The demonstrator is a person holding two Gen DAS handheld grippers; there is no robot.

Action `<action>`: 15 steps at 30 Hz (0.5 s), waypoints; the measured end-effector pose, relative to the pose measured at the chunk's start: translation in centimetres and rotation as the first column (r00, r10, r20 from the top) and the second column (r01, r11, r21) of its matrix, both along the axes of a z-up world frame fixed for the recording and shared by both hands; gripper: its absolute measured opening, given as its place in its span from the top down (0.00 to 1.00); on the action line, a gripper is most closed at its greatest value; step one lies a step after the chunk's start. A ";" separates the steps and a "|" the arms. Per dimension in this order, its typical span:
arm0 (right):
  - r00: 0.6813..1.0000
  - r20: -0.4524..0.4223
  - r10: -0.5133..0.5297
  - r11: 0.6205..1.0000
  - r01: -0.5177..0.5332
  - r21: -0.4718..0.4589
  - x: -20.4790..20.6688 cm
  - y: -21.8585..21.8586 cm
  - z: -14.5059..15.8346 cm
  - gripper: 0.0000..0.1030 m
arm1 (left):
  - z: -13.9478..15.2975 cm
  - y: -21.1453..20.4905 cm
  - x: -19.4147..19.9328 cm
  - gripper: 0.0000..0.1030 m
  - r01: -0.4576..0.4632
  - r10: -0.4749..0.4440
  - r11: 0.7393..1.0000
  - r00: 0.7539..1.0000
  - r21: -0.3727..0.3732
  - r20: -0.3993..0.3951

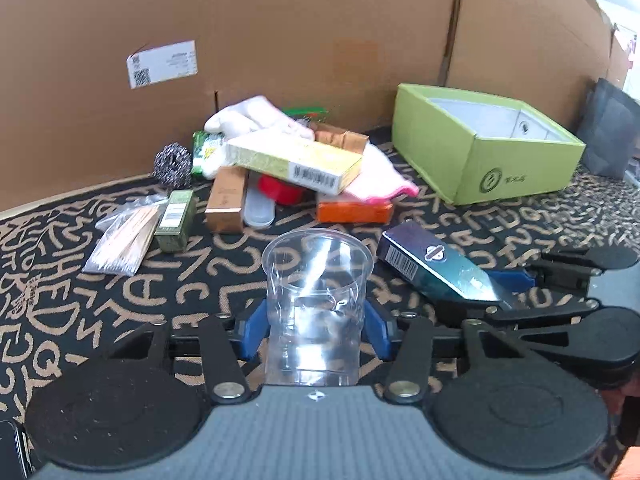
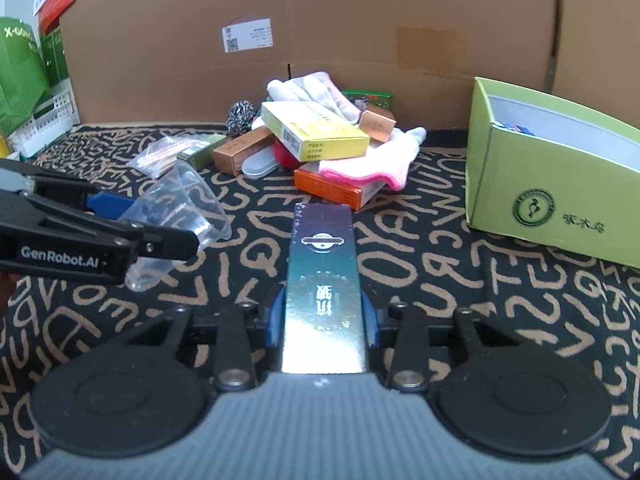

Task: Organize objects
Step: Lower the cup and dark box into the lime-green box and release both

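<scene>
Left hand-held gripper [image 1: 316, 330] has its blue pads against both sides of the clear plastic cup [image 1: 318, 304], clamped on it low on the wall, mouth facing away from the camera; in the right wrist view the cup looks tilted and lifted off the patterned tabletop [image 2: 440, 280]. Right hand-held gripper [image 2: 324, 330] is clamped on the dark teal box [image 2: 322, 276], gripped at the near end, long body sticking forward. The green open box [image 2: 552, 184] sits to the right, near the cardboard wall; something already lies inside it at the back. The pile of loose items, including the yellow box [image 2: 316, 134], pink glove [image 2: 368, 168] and orange box [image 2: 336, 190], lies just ahead, well clear of both loads. Step in hand is likely carrying both items to the green box. To do it well: squeeze the cup lightly, as thin plastic will buckle or pop out; keep the teal box level since it is cantilevered from one end and could pivot; clear the box rim before lowering; place one item at a time so the two grippers don't collide.
</scene>
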State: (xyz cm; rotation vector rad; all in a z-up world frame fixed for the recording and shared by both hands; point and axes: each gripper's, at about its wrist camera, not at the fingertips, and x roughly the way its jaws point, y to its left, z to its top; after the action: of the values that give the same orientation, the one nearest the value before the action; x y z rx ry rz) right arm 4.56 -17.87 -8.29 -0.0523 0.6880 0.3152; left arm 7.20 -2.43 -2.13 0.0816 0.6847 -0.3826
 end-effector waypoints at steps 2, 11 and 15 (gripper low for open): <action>1.000 0.010 -0.013 1.000 0.013 0.024 -0.7 -0.9 0.5 0.63 | 0.9 -0.6 -0.3 0.47 0.019 -0.018 1.000 1.000 -0.013 0.018; 0.985 0.125 -0.120 0.989 0.109 0.095 -3.7 -7.9 5.4 0.63 | 6.2 -6.2 0.5 0.48 0.178 -0.167 0.976 0.981 -0.124 0.096; 0.960 0.190 -0.207 0.978 0.198 0.067 -3.3 -11.8 8.3 0.63 | 8.7 -9.8 1.9 0.48 0.236 -0.217 0.960 0.967 -0.152 0.133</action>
State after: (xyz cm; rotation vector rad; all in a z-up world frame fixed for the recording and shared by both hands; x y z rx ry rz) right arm 1.22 -29.62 0.01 0.0322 0.4842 0.1262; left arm 9.13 -12.24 6.54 0.0230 0.5282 -0.6501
